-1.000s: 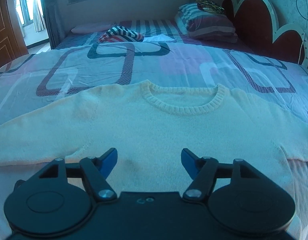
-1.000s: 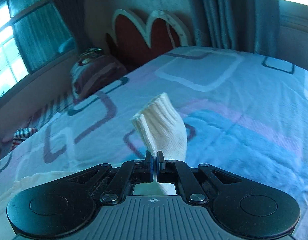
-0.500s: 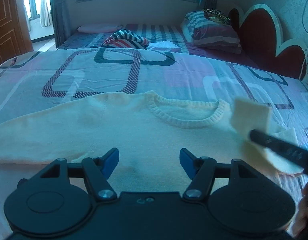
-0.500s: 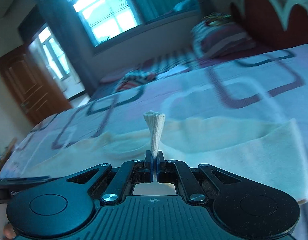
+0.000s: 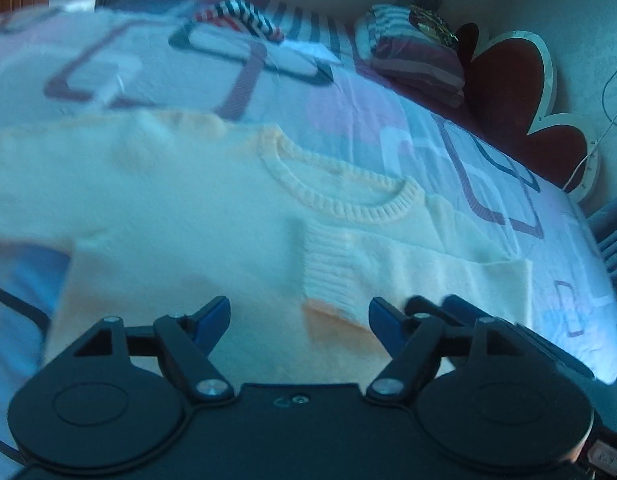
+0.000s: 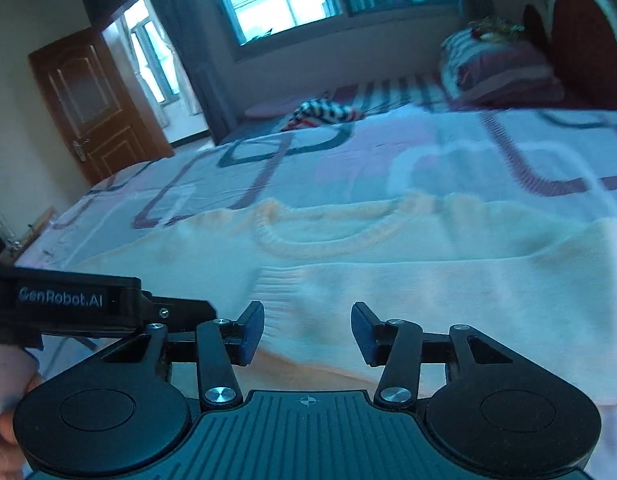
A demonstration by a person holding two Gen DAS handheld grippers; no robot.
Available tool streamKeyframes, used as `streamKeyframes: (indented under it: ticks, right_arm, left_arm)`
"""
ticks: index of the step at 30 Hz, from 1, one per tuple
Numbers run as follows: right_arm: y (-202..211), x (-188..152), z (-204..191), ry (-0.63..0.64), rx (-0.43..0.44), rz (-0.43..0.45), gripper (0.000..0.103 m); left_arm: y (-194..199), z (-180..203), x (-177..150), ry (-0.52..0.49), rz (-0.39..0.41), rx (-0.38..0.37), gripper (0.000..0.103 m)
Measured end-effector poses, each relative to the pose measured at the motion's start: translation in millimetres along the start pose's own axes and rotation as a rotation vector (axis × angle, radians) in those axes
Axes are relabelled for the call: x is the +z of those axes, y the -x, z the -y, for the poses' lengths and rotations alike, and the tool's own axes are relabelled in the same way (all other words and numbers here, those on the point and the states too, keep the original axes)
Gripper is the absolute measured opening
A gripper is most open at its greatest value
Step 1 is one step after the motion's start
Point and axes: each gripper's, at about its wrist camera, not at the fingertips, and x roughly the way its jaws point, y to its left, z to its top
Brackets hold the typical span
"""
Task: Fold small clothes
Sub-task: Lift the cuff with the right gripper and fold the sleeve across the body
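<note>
material: cream knit sweater (image 5: 196, 216), soft and limp; judged light, likely to sag and stretch when lifted by one point.
left gripper (image 5: 299, 312): jaws apart, nothing between them; hovers over the sweater's near hem.
right gripper (image 6: 307, 330): jaws have just been opening; they stand apart with nothing between the pads, the knit lying below them.
sleeve (image 5: 420, 264): folded across the chest, its ribbed cuff (image 5: 332, 268) just below the neckline (image 5: 340, 188).
location: sweater lies flat, front up, across the near part of the bed (image 5: 448, 148), neckline toward the far edge, hem toward the near edge.
other sleeve: spread toward the bed's left edge, not yet folded.
grip advice: judged best taken at a cuff, shoulder seam or hem corner, pinching both layers; the ribbing gives firmer purchase.
hidden: near hem is covered by the gripper bodies in both views; the end of the left sleeve is cut off.
unclear: motion blur softens the sweater's left half.
far: striped pillow (image 5: 416, 60) at the headboard (image 5: 508, 96).
</note>
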Motion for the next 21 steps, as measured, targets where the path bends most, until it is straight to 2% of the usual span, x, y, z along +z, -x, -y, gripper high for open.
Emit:
streamKeyframes:
  ticks: [2,3,4,7,11,12,13,15,18,21]
  right_arm:
    - [17,-8,14,0.004,-0.054,0.01,0.048]
    - [24,-11,21,0.005,-0.087,0.011,0.048]
    - [32,-16,29,0.0,-0.121,0.012,0.048]
    - [50,-31,49,-0.025,-0.186,0.007,0.048]
    - [64,-44,68,-0.055,-0.261,-0.013,0.048]
    - [67,-46,72,-0.073,-0.27,-0.017,0.048]
    - [67,-48,75,-0.09,-0.28,-0.021,0.048]
    - [69,-49,79,-0.113,-0.305,-0.022,0.048]
    - [64,-47,78,-0.114,-0.347,-0.025,0.048]
    - [60,-46,77,-0.103,-0.373,-0.026,0.048]
  left_arm:
    - [-11,-1,-3,0.03,-0.021,-0.038,0.062]
    - [-16,-1,-4,0.047,-0.027,-0.054,0.05]
    - [-21,-1,-4,0.065,-0.035,-0.071,0.044]
    - [-33,2,-3,0.1,-0.048,-0.095,0.043]
    - [-43,5,0,0.133,-0.014,-0.1,0.038]
    - [-45,6,2,0.134,-0.009,-0.094,0.029]
    - [-47,6,2,0.137,-0.001,-0.085,0.016]
    - [-50,5,3,0.156,0.012,-0.079,0.005]
    - [-44,5,8,0.176,0.068,-0.076,0.003]
    - [-19,15,21,0.145,0.153,-0.118,0.003]
